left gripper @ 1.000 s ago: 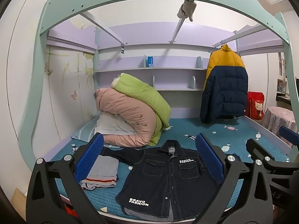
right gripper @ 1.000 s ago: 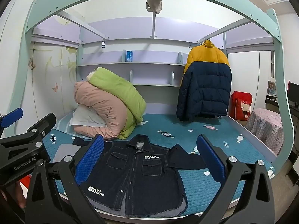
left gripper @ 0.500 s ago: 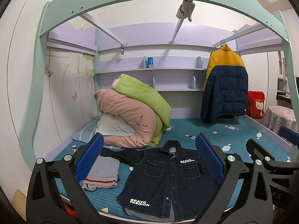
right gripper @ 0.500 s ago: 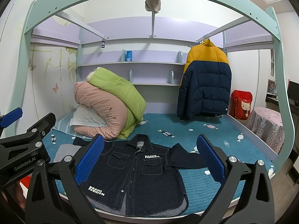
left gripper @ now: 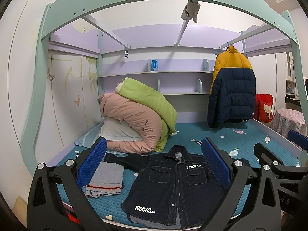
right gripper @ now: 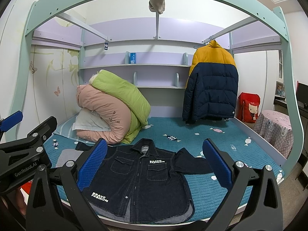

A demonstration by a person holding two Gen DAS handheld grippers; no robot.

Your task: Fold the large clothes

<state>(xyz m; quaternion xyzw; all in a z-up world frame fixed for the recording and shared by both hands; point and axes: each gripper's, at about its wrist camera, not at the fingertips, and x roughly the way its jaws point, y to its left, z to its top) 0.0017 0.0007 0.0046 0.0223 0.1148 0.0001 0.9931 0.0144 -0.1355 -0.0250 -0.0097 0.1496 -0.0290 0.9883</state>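
A dark denim jacket (left gripper: pixel 173 188) with white "BRAVO FASHION" lettering lies flat, front up and sleeves spread, on the teal bed near its front edge; it also shows in the right wrist view (right gripper: pixel 138 177). My left gripper (left gripper: pixel 154 163) is open and empty, held in the air in front of the bed, above the jacket's left half. My right gripper (right gripper: pixel 154 163) is open and empty, also in front of the bed, to the right of the left one. Neither touches the jacket.
A folded grey garment (left gripper: pixel 105 181) lies left of the jacket. Rolled pink and green quilts (left gripper: pixel 138 119) and a pillow sit at the back left. A yellow and navy puffer coat (left gripper: pixel 231 88) hangs at the back right. The teal bed frame (left gripper: pixel 34 105) arches around.
Both grippers have shifted only slightly; the view has drifted a little. The jacket has not moved.
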